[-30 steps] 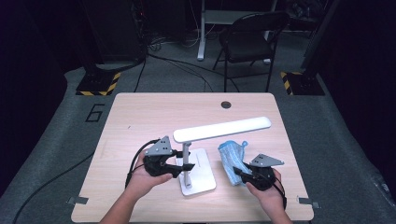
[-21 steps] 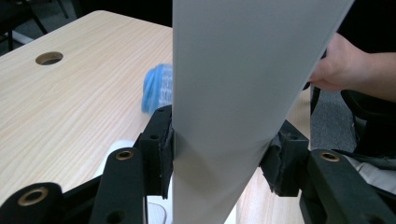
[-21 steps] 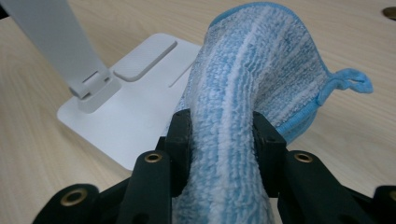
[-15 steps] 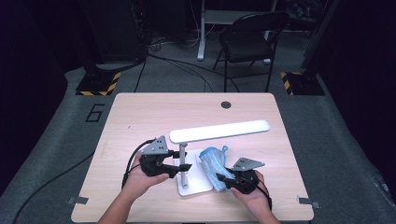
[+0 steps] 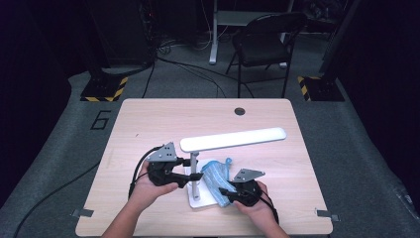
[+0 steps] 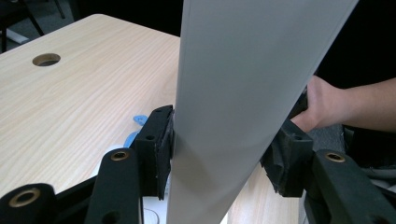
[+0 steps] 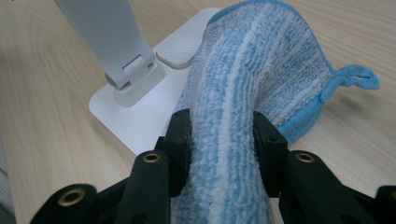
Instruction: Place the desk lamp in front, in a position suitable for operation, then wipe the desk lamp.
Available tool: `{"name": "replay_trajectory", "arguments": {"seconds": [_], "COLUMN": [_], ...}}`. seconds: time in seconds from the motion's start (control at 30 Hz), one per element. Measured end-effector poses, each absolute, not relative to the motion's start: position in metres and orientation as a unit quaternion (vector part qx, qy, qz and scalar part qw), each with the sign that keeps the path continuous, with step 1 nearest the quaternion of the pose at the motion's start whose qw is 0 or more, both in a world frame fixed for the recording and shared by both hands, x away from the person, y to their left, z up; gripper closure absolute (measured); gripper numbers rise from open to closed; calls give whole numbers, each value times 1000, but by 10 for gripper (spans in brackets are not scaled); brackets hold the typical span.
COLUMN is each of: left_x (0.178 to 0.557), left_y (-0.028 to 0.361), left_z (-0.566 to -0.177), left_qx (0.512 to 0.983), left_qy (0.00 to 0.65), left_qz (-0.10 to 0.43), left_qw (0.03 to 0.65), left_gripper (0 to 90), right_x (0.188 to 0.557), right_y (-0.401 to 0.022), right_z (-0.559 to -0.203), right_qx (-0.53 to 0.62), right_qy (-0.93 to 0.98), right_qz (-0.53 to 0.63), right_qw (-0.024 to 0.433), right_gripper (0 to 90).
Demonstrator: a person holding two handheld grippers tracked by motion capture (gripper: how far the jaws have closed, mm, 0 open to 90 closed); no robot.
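Note:
A white desk lamp stands near the table's front, with its light bar (image 5: 233,138) level over its flat base (image 5: 197,202). My left gripper (image 5: 192,174) is shut on the lamp's upright post (image 6: 224,93), and both pads (image 6: 159,149) press on the post's sides. My right gripper (image 5: 225,191) is shut on a blue and white striped cloth (image 5: 214,176). The cloth (image 7: 252,70) bulges out between the jaws of the right gripper (image 7: 222,135) and drapes over the right part of the lamp base (image 7: 135,121), beside the post's hinge foot (image 7: 133,77).
The wooden table (image 5: 148,124) has a round cable hole (image 5: 239,111) at its far edge. A black chair (image 5: 262,44) stands behind it. The right hand (image 6: 327,102) lies close beyond the post. Cables trail from both grippers toward the front edge.
My right gripper has carried the cloth leftward, from the bare table beside the lamp onto the lamp base. The left gripper has stayed on the post.

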State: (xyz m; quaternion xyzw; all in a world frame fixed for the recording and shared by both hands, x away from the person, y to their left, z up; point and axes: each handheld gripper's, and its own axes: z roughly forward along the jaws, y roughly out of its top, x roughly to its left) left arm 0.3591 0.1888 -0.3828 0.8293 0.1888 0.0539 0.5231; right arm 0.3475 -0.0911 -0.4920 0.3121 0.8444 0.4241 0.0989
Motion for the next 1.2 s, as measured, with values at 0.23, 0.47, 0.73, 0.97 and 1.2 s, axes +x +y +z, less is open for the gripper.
{"name": "replay_trajectory", "arguments": {"seconds": [0.23, 0.47, 0.73, 0.97, 1.2], "left_x": [360, 361, 363, 362, 360], "left_y": [187, 187, 186, 185, 190], "left_z": [-376, -375, -374, -373, -371], "left_qx": [828, 828, 827, 827, 825], "left_qy": [193, 194, 192, 193, 199], "left_qz": [53, 56, 54, 57, 68], "left_qw": [524, 524, 526, 525, 524], "left_gripper": [464, 462, 453, 454, 472], "right_x": [347, 348, 351, 351, 342], "right_y": [-90, -87, -76, -75, -72], "right_z": [-495, -495, -502, -503, -497], "right_qx": [329, 325, 331, 325, 300], "right_qy": [840, 838, 846, 850, 857], "right_qz": [420, 424, 399, 396, 404], "right_qw": [99, 112, 128, 128, 112], "right_gripper": [605, 504, 464, 600, 646]}}
